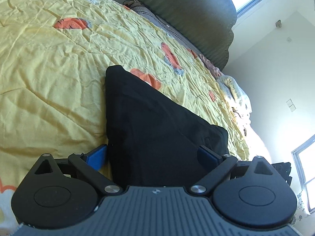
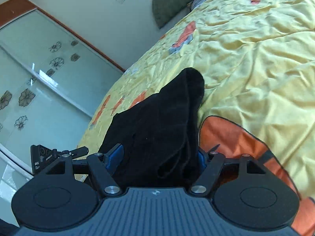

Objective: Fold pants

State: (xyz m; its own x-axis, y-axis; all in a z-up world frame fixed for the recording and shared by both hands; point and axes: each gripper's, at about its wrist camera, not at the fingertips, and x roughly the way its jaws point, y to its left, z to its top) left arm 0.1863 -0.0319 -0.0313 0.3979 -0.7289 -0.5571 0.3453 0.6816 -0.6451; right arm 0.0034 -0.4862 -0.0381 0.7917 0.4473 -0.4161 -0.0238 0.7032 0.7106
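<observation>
The black pants (image 1: 153, 122) lie on a yellow bedspread (image 1: 49, 74) and run away from the camera. My left gripper (image 1: 153, 155) has its blue pads wide apart on either side of the cloth, which fills the gap between them. In the right wrist view the black pants (image 2: 167, 122) rise in a bunched fold between the blue pads of my right gripper (image 2: 157, 157), which stand apart with the cloth between them. The fabric hides most of the right pad. The other gripper's body (image 2: 49, 155) shows at the left.
The bedspread (image 2: 256, 59) has orange and grey prints. A dark green cushion (image 1: 187, 13) lies along the bed's far edge. A white patterned pillow (image 1: 234, 90) sits near the bed's end. A glass wardrobe door (image 2: 39, 78) stands beside the bed. Windows (image 1: 303, 173) are on the wall.
</observation>
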